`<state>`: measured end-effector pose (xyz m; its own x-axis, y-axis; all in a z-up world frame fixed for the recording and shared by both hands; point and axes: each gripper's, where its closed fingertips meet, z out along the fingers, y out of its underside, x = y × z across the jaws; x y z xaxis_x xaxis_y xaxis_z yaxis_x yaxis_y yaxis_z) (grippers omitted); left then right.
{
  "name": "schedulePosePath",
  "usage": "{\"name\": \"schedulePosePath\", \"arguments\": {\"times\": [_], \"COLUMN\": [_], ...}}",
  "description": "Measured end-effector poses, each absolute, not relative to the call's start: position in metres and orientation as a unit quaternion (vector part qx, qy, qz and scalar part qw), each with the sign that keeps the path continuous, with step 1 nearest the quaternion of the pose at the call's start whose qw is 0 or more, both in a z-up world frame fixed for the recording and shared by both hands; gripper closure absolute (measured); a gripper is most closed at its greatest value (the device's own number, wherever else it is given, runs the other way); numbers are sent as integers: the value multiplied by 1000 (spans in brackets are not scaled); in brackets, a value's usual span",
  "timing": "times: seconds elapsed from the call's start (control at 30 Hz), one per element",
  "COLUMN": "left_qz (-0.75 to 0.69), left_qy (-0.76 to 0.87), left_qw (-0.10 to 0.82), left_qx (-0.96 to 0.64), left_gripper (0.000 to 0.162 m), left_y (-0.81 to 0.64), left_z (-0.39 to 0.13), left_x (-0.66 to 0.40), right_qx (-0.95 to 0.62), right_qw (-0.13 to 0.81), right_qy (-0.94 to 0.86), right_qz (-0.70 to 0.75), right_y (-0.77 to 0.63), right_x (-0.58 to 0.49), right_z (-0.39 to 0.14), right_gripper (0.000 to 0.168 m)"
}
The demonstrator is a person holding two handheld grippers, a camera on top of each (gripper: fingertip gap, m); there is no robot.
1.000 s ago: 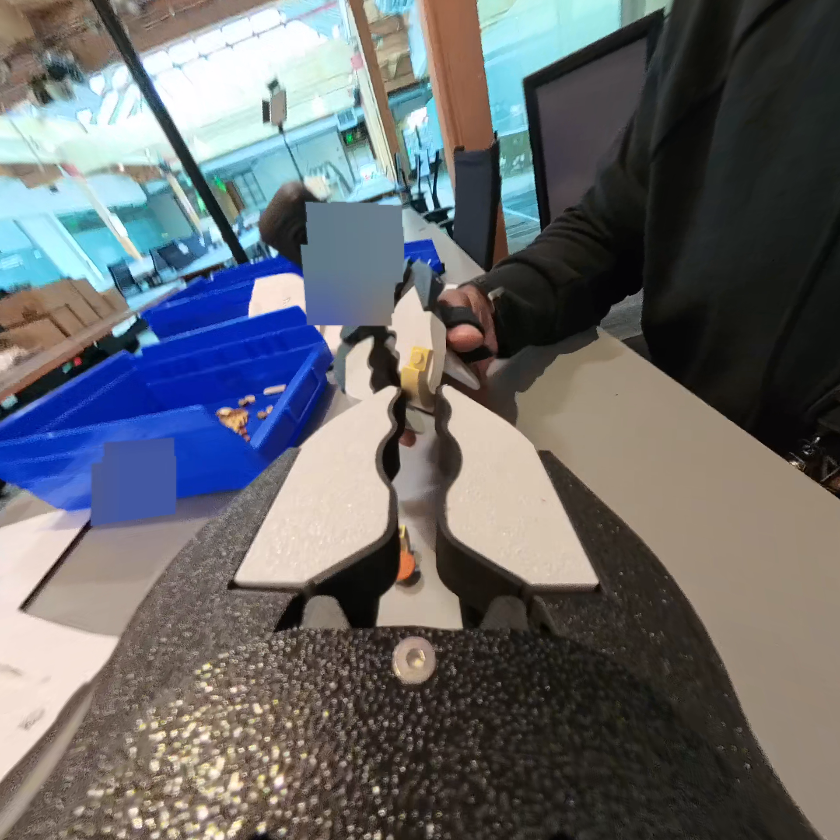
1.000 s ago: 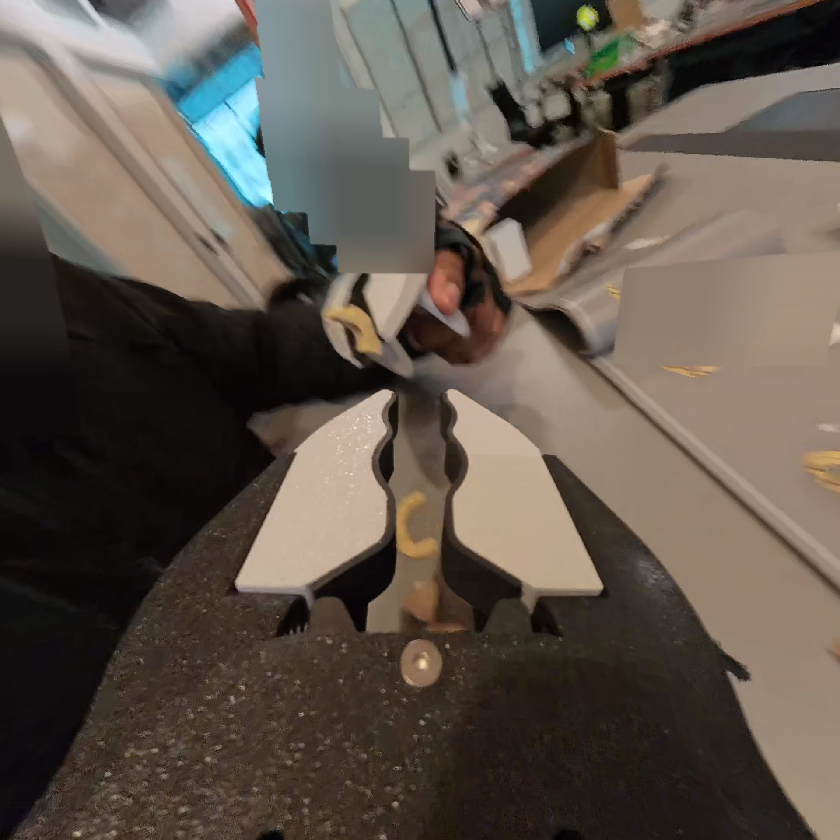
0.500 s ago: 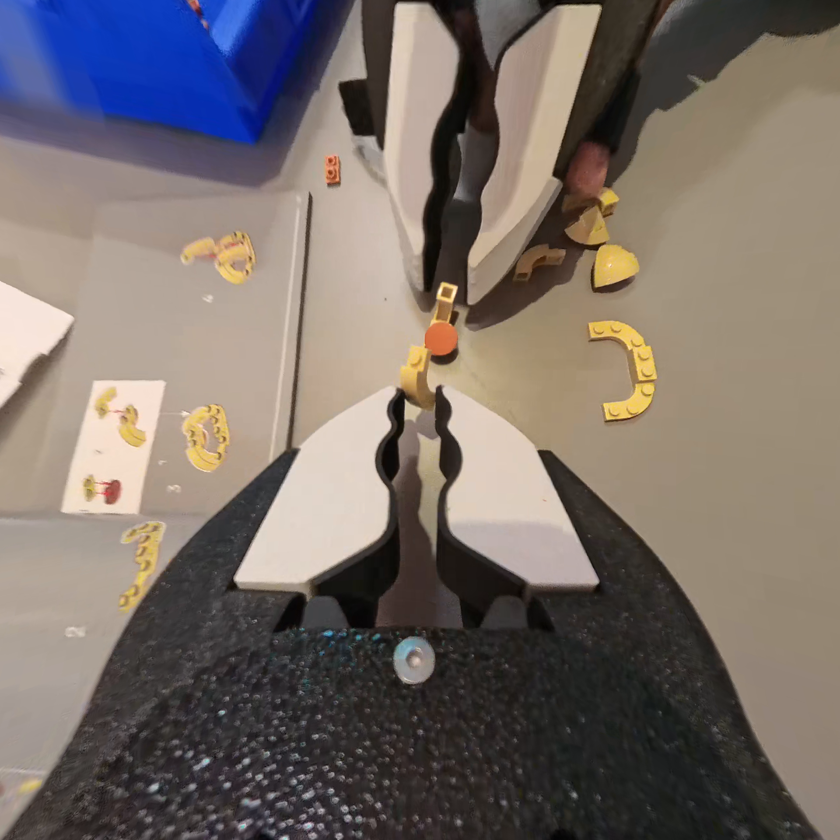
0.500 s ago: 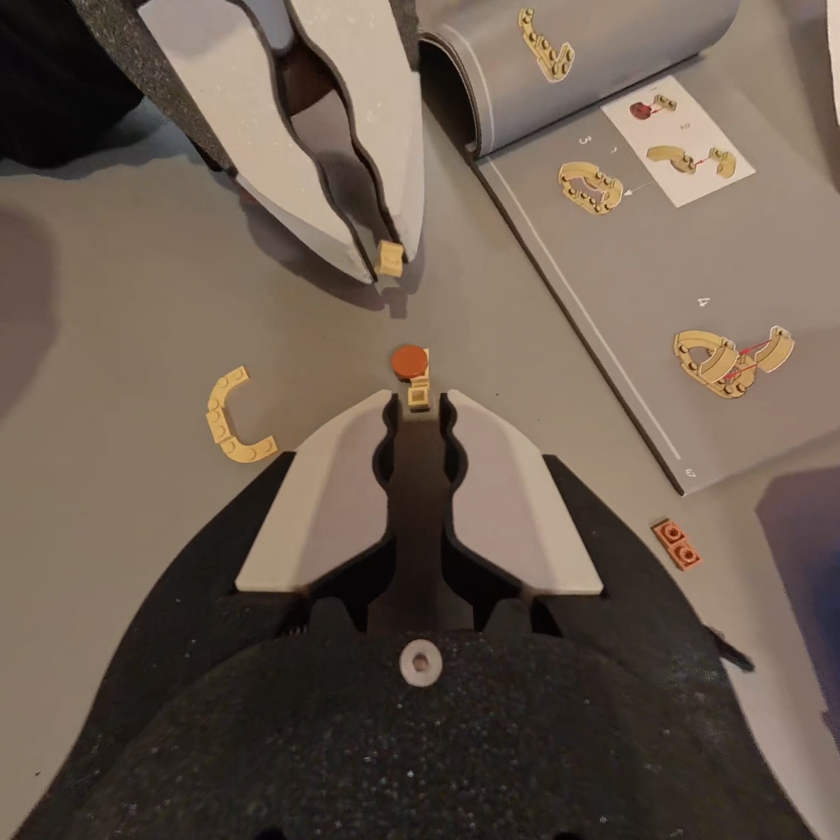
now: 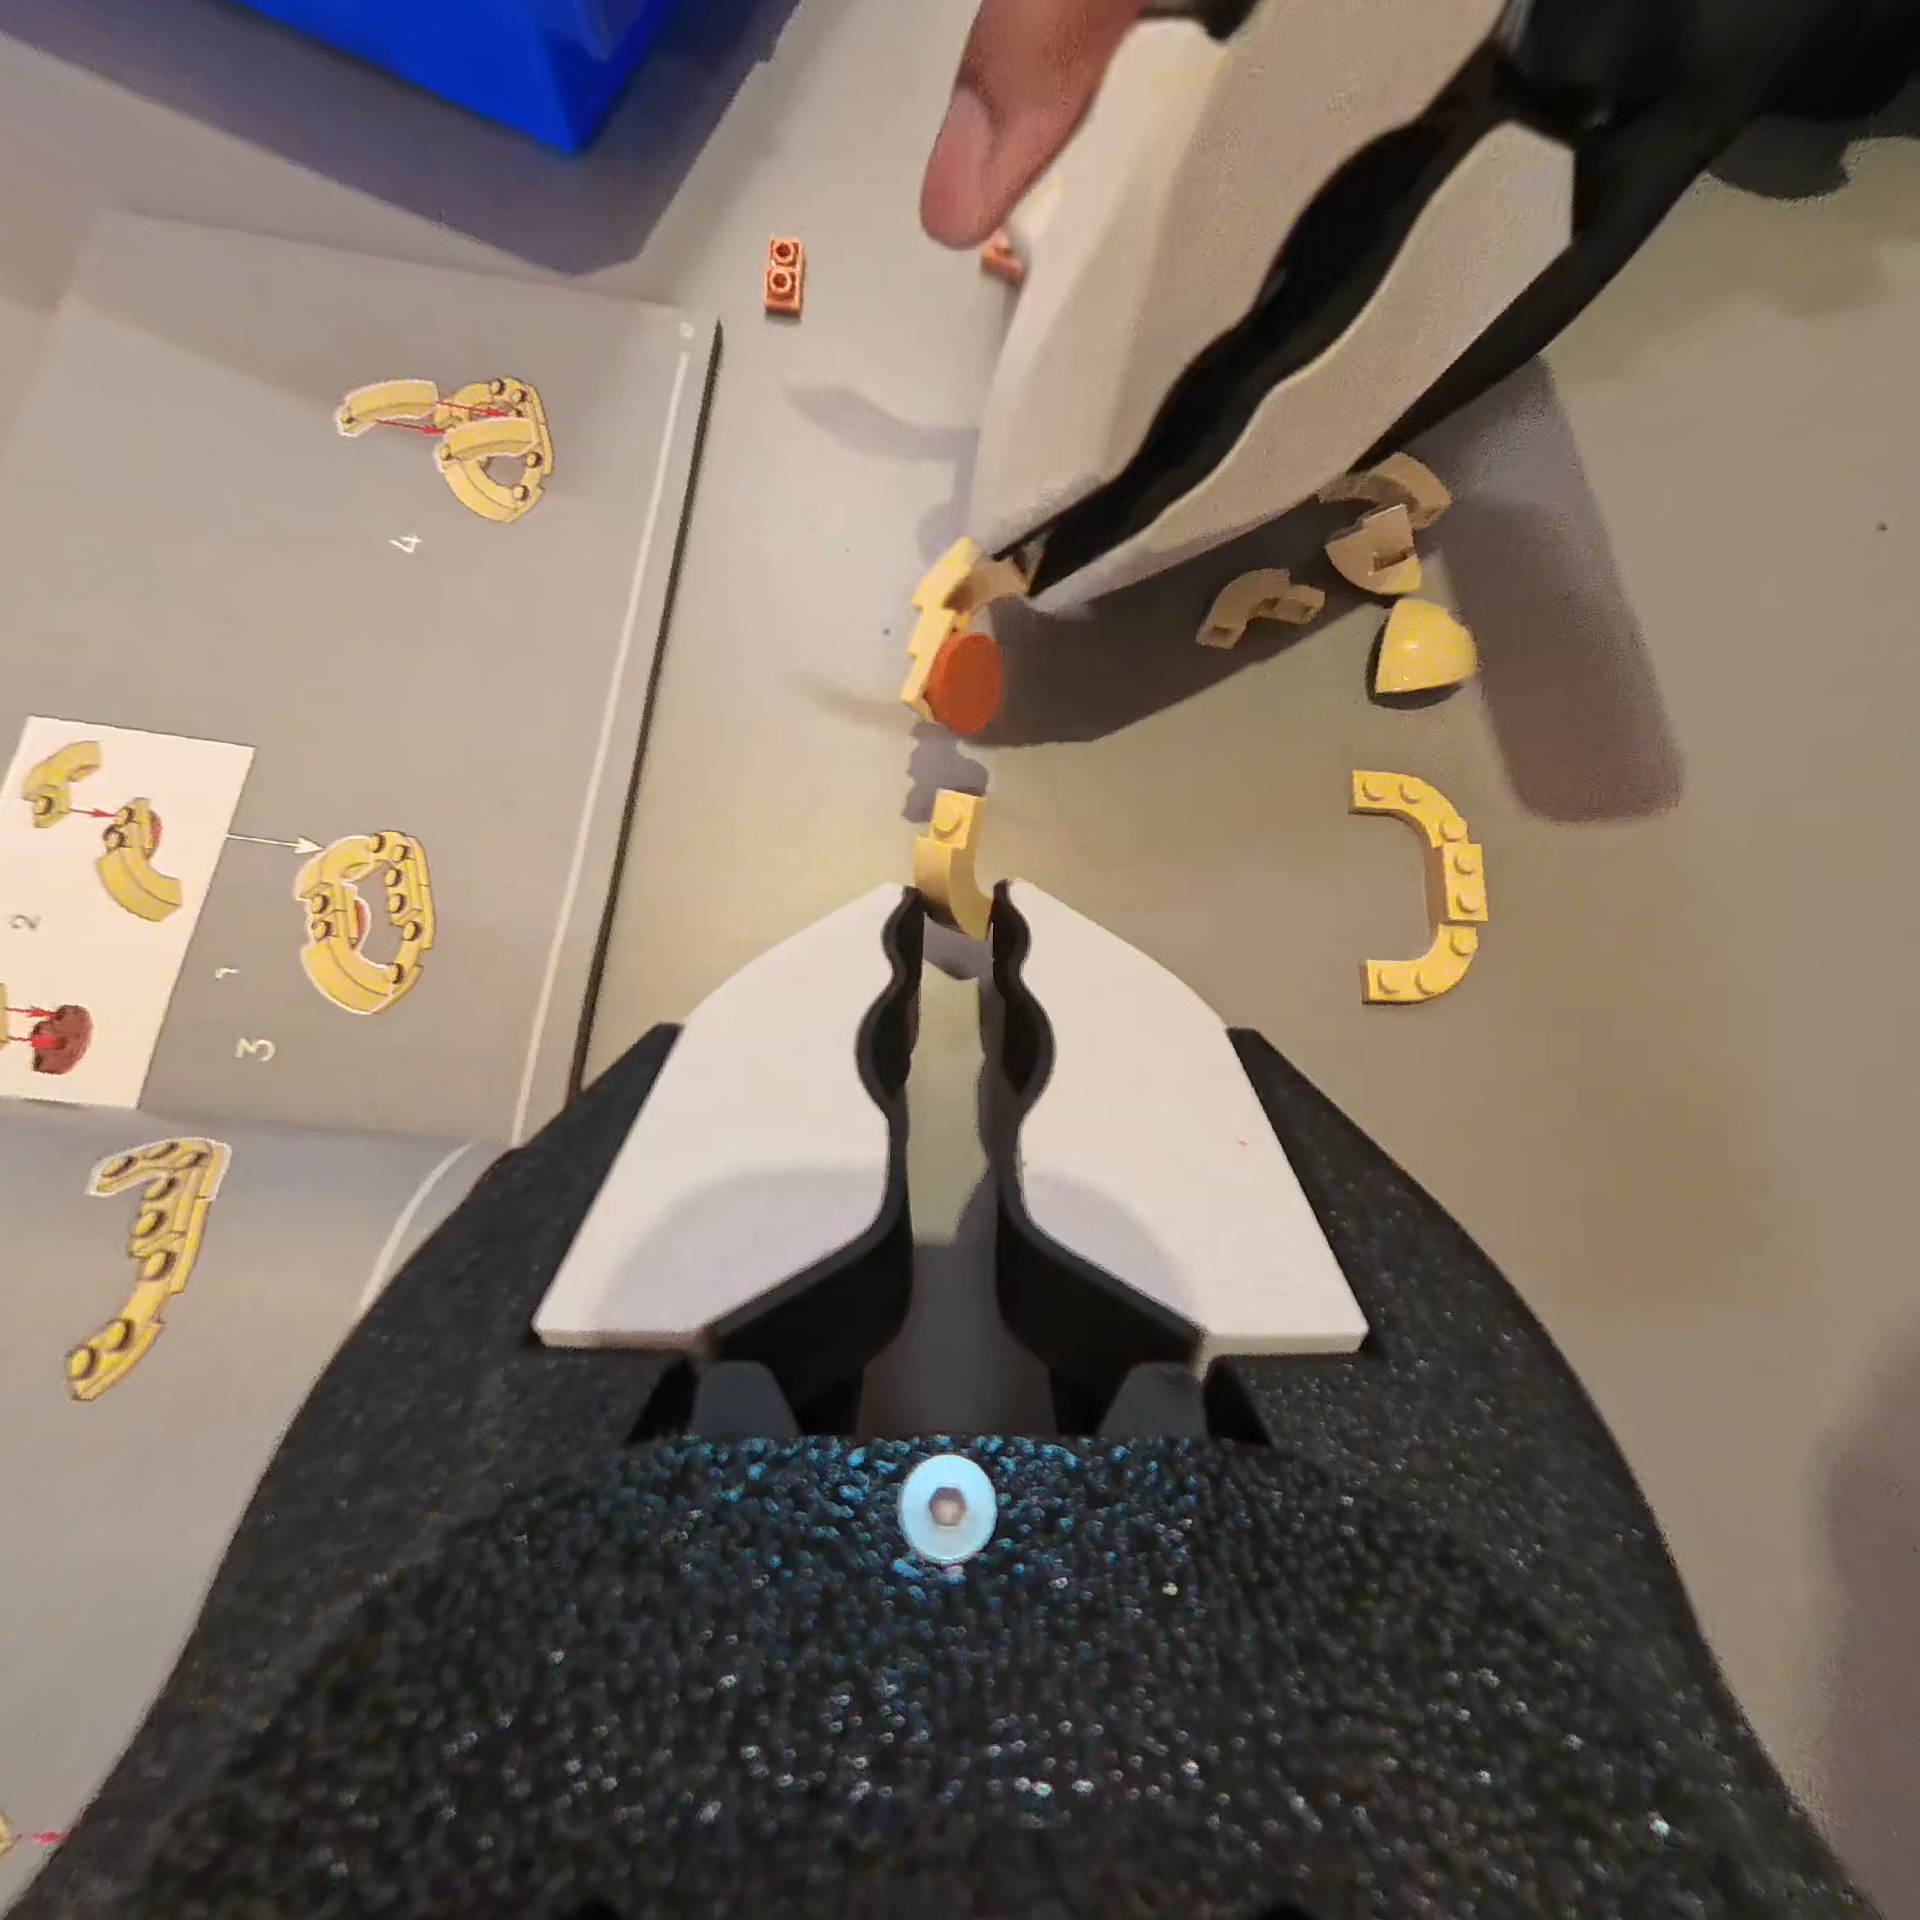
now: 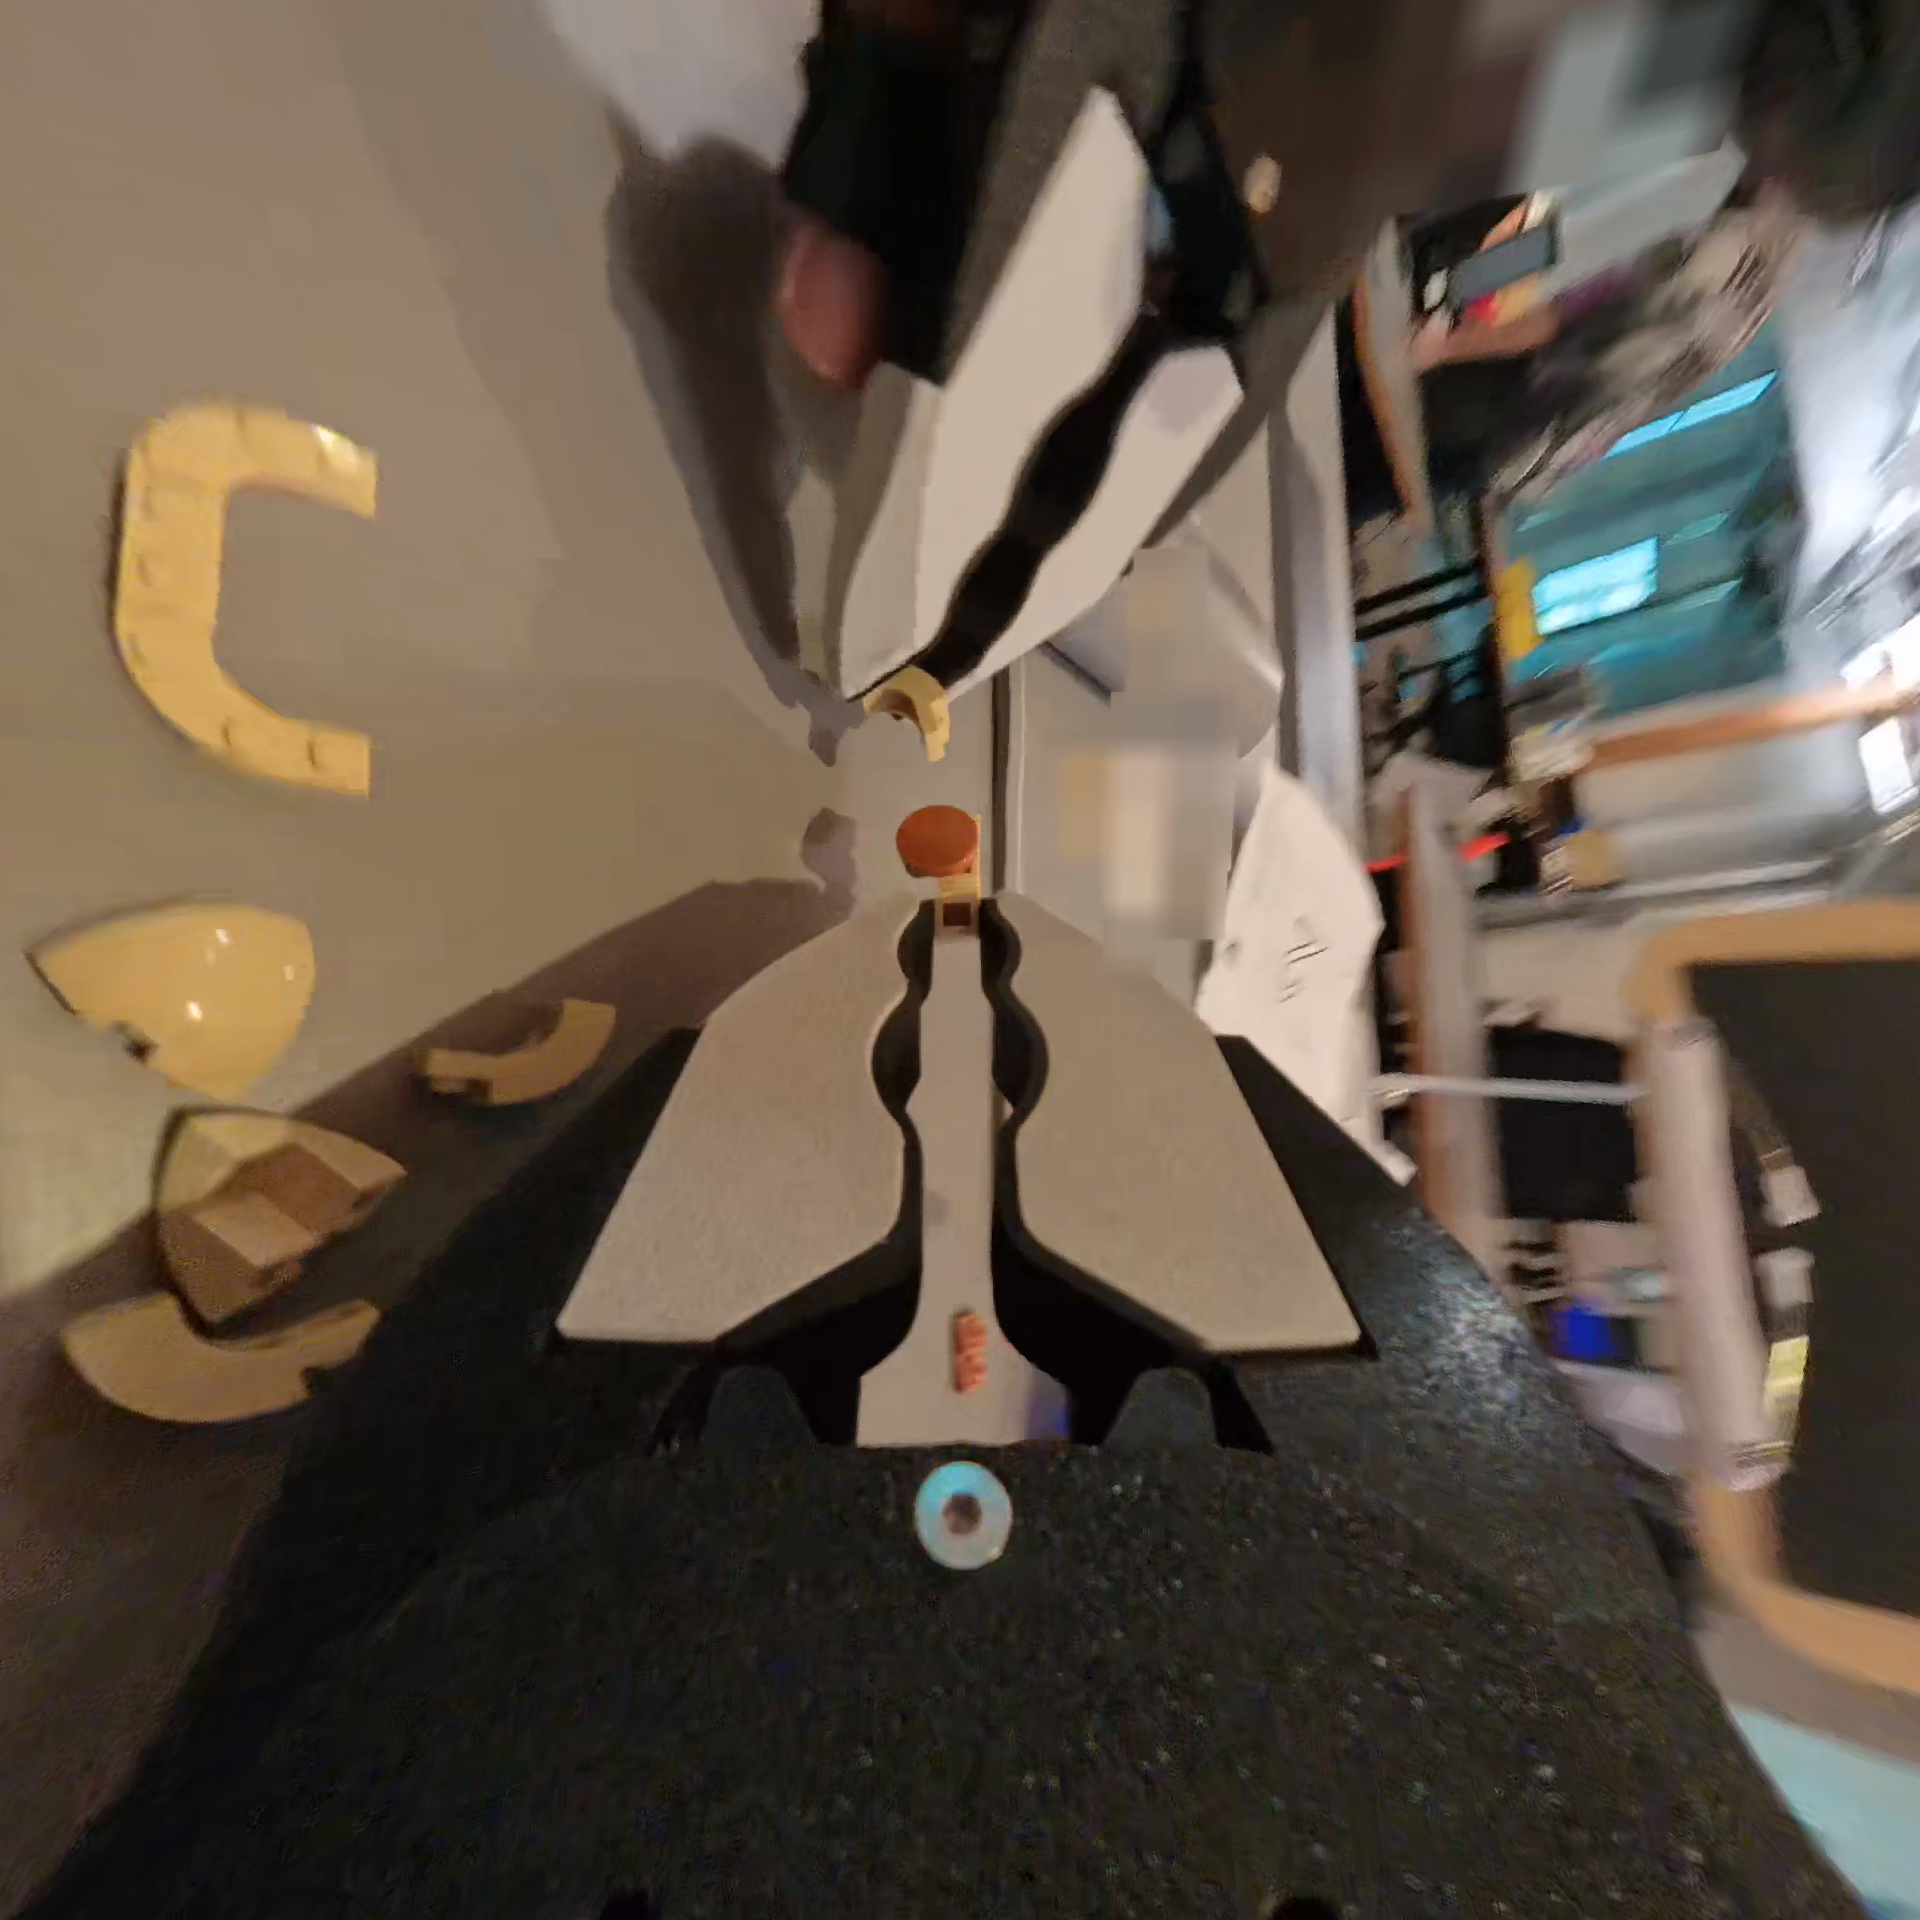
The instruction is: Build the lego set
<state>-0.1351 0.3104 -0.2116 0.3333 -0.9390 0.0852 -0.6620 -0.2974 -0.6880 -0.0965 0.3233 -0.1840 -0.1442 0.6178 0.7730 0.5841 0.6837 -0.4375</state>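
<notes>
On the grey counter (image 5: 1247, 1091), in the left wrist view, we find the left gripper (image 5: 954, 906) clenched on a tan curved brick (image 5: 951, 864) that juts out toward 12 o'clock. Just beyond it, apart by a small gap, the right gripper (image 5: 1023, 566) comes in from 1 o'clock, grasping a tan sub-assembly (image 5: 940, 623) that carries an orange round tile (image 5: 964, 684). Loose parts lie at 2 to 3 o'clock: a tan studded arch (image 5: 1429, 888), a tan dome (image 5: 1423, 649) and small curved pieces (image 5: 1257, 608). The open instruction booklet (image 5: 343, 644) fills the 9 to 10 o'clock side, with an orange two-stud plate (image 5: 784, 275) past its top corner and a blue bin (image 5: 499, 52) at 11 o'clock.

In the right wrist view, heavily blurred, the right gripper's fingers (image 6: 821, 1143) pinch the sub-assembly by its tan end, the orange round tile at 12 o'clock; the left gripper and its curved brick hang just beyond. The arch, dome and curved pieces sit at 8 to 10 o'clock.

We judge the step to be mating the curved brick onto the sub-assembly. To do it well, we would square studs to sockets before pressing, close the gap slowly, and push along the stud axis so neither small part twists out of its grip.

Room is open between the two grippers. The booklet edge runs close at 10 o'clock and the loose parts crowd 2 o'clock, so travel should stay on the centre line.
</notes>
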Motion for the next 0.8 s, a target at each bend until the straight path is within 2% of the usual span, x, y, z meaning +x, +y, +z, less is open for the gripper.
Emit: {"name": "schedulePosePath", "arguments": {"times": [0.1,0.23,0.47,0.6,0.8], "left_qz": [-235,-231,-221,-216,-213], "left_qy": [523,526,529,533,537], "left_qw": [286,283,288,295,303], "left_qx": [-768,-768,-767,-763,-758], "left_gripper": [150,150,150,150,150], "left_y": [312,312,313,314,314], "left_z": [-214,-216,-217,-215,-214], "left_x": [-134,-134,-134,-133,-131], "right_qx": [-340,-367,-584,-610,-566], "right_qw": [521,503,419,405,392], "right_qy": [-782,-782,-673,-663,-716], "right_qz": [-42,24,173,155,118], "right_y": [325,316,335,345,354], "right_x": [-95,-91,-76,-67,-69], "right_z": [-193,-197,-195,-199,-203], "right_gripper": [158,147,134,134,146]}}
